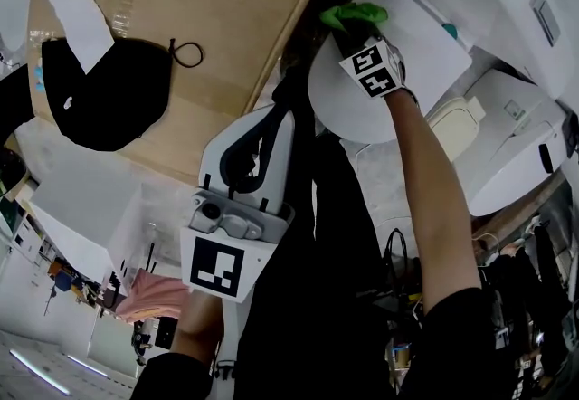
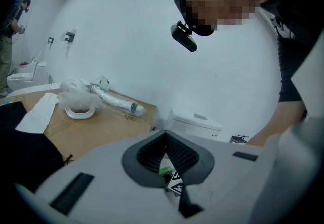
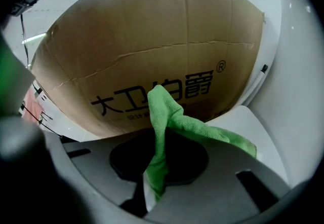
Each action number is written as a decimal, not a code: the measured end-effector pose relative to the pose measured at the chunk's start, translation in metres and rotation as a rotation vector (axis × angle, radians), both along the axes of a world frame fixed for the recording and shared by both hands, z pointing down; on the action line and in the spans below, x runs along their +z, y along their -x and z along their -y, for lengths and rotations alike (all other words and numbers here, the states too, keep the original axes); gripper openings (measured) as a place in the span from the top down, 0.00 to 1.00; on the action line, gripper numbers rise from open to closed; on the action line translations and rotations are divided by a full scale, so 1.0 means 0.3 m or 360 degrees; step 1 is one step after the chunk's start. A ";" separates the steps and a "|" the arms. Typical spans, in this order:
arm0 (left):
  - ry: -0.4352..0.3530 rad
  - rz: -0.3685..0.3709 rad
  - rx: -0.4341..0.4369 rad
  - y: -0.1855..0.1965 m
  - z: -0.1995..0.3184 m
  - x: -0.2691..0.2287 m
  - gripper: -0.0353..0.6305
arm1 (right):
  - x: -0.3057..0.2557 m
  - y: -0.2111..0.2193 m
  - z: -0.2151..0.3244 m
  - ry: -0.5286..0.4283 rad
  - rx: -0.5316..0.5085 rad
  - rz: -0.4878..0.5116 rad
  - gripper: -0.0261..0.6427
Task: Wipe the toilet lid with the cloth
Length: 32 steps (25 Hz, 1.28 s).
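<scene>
We judge the wipe under way: our right gripper (image 1: pixel 355 25) pinches the green cloth (image 3: pixel 165 116), seemingly touching the toilet lid (image 1: pixel 412 32) near its edge. Next comes sweeping across. Our left gripper (image 2: pixel 165 142) is pressed together, empty.

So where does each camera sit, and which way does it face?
Head view: on the person's head, facing down at the toilet lid; shows right arm, left tool, right tool.
Left gripper view: on the left tool, facing a wall past shut jaws; shows an arm.
Right gripper view: on the right tool, facing a cardboard box past jaws gripping the green cloth.
Head and right gripper views share that cloth.
</scene>
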<state>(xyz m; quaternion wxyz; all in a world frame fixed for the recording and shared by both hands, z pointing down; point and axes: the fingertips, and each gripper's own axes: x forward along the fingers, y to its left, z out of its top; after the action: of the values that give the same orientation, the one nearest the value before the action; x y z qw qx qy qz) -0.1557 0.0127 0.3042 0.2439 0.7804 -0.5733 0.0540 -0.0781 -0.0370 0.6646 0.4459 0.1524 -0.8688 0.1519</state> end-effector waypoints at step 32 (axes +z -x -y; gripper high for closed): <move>-0.0113 0.0043 -0.0293 -0.006 -0.383 -0.018 0.94 | 0.021 0.037 -0.603 -0.0140 -0.0661 0.0034 0.88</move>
<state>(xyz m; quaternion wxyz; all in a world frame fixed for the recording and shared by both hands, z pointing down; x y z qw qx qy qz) -0.1540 0.1274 0.2989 0.2123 0.7318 -0.6473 0.0217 -0.0893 0.1439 0.6710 0.4515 -0.0123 -0.8920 0.0204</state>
